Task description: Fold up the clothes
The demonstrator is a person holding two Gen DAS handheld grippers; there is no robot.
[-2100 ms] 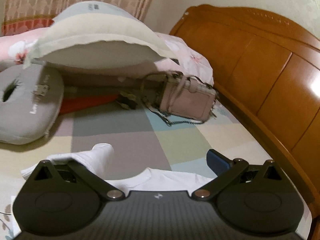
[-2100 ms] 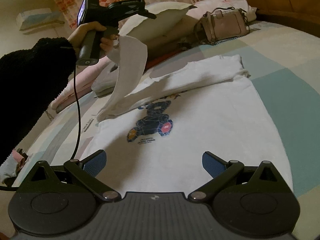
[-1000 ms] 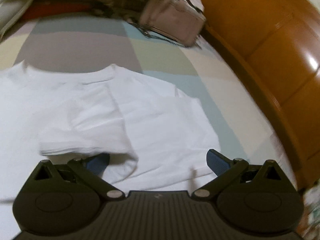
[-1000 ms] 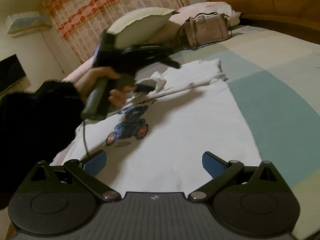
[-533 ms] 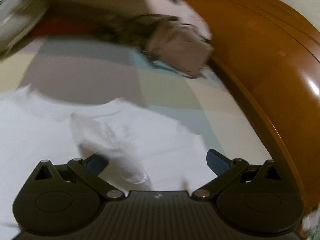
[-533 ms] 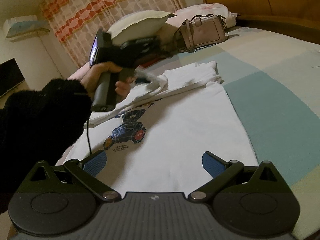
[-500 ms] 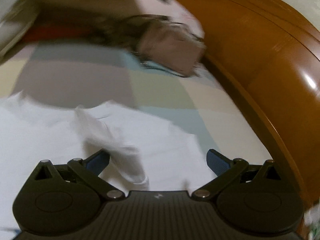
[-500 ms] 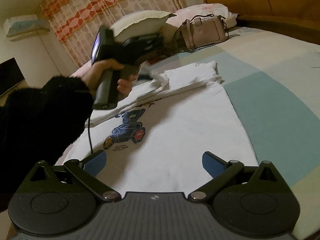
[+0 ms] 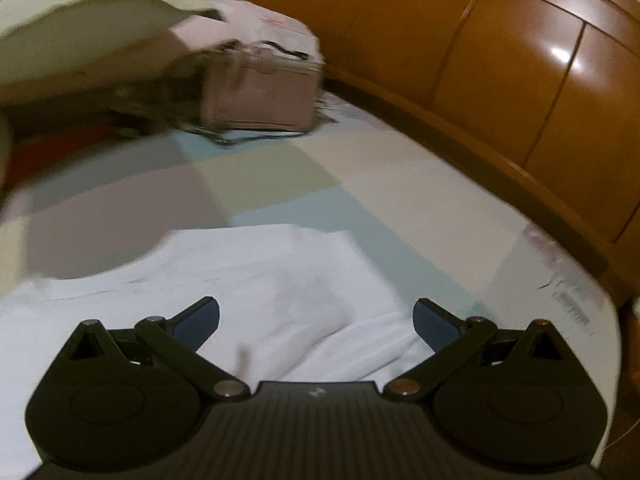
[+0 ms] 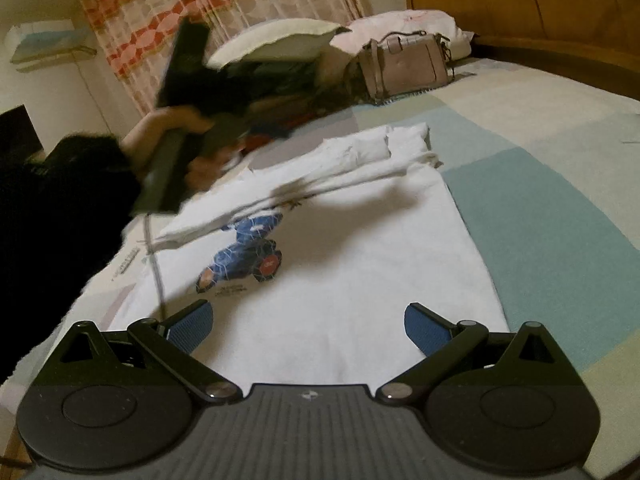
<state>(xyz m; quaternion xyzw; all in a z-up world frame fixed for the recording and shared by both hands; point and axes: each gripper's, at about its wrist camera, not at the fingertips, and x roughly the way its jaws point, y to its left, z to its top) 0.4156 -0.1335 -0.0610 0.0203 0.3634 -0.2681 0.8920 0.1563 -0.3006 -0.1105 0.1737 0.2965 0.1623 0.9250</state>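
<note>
- The white T-shirt [image 10: 360, 264] lies spread on the bed [image 10: 552, 216], its cartoon print [image 10: 244, 252] facing up, with the sleeve and shoulder end [image 10: 376, 156] folded inward in a rumpled band toward the pillows.
- The left tool [image 9: 316, 320] hangs above that folded end, its jaws wide apart and nothing between them; white cloth lies below the gap, not pinched.
- The right tool [image 10: 308, 324] hovers low over the hem end of the shirt, also spread wide and empty.
- Judged step: the sleeve fold looks laid down, and the next fold likely brings hem toward collar or one side across.
- To do it well, I would flatten the bunched band first, since the layers there sit uneven and would leave a lumpy edge.
- Each tool should take a single corner of the hem, pinching both layers of cloth and no bedsheet, then lift and carry evenly so the fold line runs straight.
- The left hand [image 10: 180, 140], in a dark fuzzy sleeve, grips its tool by the handle, raised above the shirt's far side; it is blurred, so its exact tilt cannot be told.
- The right tool points along the shirt toward the headboard [image 9: 520, 60], roughly level.
- A pink handbag [image 10: 404, 64] sits well apart by the pillows, out of the way.
</note>
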